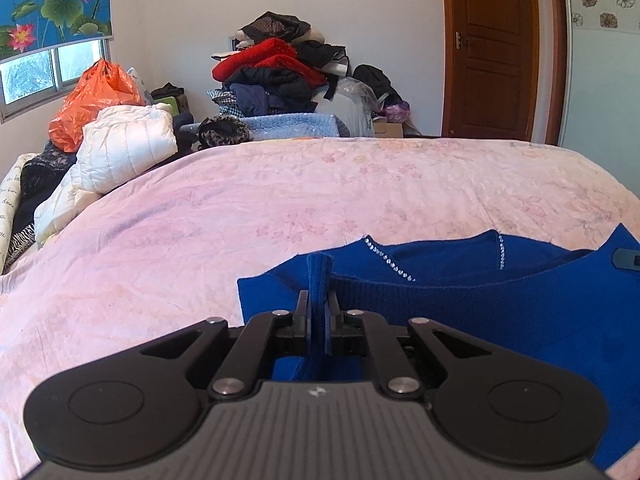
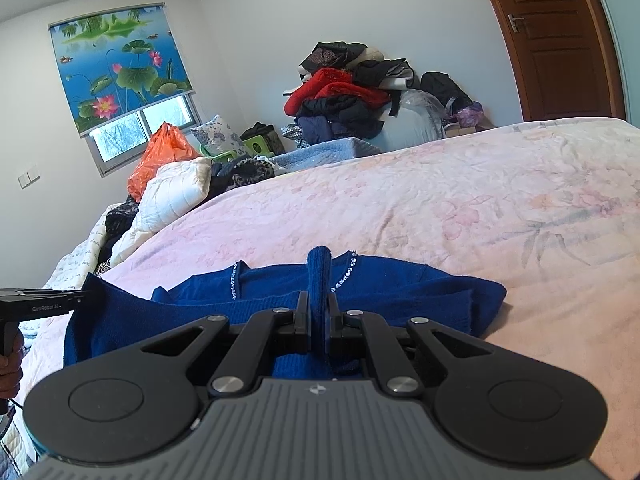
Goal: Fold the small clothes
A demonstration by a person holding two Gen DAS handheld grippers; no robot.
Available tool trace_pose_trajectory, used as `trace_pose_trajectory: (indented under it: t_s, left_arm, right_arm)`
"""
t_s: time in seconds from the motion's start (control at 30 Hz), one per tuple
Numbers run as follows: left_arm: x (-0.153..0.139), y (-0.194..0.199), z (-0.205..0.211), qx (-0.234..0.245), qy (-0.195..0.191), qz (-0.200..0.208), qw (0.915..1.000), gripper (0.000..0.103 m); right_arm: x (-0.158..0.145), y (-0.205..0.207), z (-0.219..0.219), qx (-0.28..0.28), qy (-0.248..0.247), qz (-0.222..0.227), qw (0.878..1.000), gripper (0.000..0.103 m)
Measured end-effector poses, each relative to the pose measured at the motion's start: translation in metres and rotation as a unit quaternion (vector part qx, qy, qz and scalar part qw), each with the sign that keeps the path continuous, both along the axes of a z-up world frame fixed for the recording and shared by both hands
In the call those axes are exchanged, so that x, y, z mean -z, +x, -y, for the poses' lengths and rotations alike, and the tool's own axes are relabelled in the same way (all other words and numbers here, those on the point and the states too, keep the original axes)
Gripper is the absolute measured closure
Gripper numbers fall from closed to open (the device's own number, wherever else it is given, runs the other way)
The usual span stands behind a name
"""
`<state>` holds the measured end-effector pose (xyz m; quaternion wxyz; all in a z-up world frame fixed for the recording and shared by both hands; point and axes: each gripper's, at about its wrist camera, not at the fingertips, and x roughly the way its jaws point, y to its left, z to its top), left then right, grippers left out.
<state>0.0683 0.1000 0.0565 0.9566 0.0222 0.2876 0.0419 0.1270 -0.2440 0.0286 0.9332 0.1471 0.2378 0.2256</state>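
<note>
A royal-blue knit sweater [image 1: 500,304] with rhinestone trim at its neckline lies on the pink floral bedspread [image 1: 280,200], near its front edge. My left gripper [image 1: 319,300] is shut on a pinched-up fold of the sweater's left part. In the right wrist view the same blue sweater [image 2: 400,292] spreads across the bedspread [image 2: 440,200], and my right gripper [image 2: 319,300] is shut on a raised fold near the neckline. The left gripper [image 2: 82,300] also shows at the left edge of the right wrist view, held by a hand [image 2: 10,364].
White puffer jackets [image 1: 124,148] and an orange plastic bag [image 1: 92,100] lie at the bed's far left. A tall heap of dark and red clothes [image 1: 280,68] stands against the back wall. A brown wooden door [image 1: 496,48] is at the right.
</note>
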Motion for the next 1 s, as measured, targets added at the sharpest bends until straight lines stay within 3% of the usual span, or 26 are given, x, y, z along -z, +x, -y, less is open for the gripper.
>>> trace_pose_trajectory:
  t_s: [0.43,0.73,0.87,1.0]
  left_arm:
    - [-0.013,0.049,0.000,-0.004,0.016,0.022,0.9996,0.097]
    - [0.006,0.101,-0.007,-0.030,0.046,0.016,0.9984,0.097]
    - [0.017,0.119,-0.023,-0.027,0.011,-0.017,0.9994,0.097]
    - [0.029,0.125,-0.040,0.031,-0.061,-0.079,0.9946,0.097]
  right_arm:
    - [-0.005,0.041,0.003,0.019,0.020,-0.004,1.000,0.094]
    - [0.006,0.089,-0.001,0.041,0.015,-0.018,0.999,0.094]
    - [0.015,0.107,0.000,0.043,0.016,-0.032,0.998,0.094]
    - [0.026,0.109,0.001,0.035,0.013,-0.048,0.998,0.094]
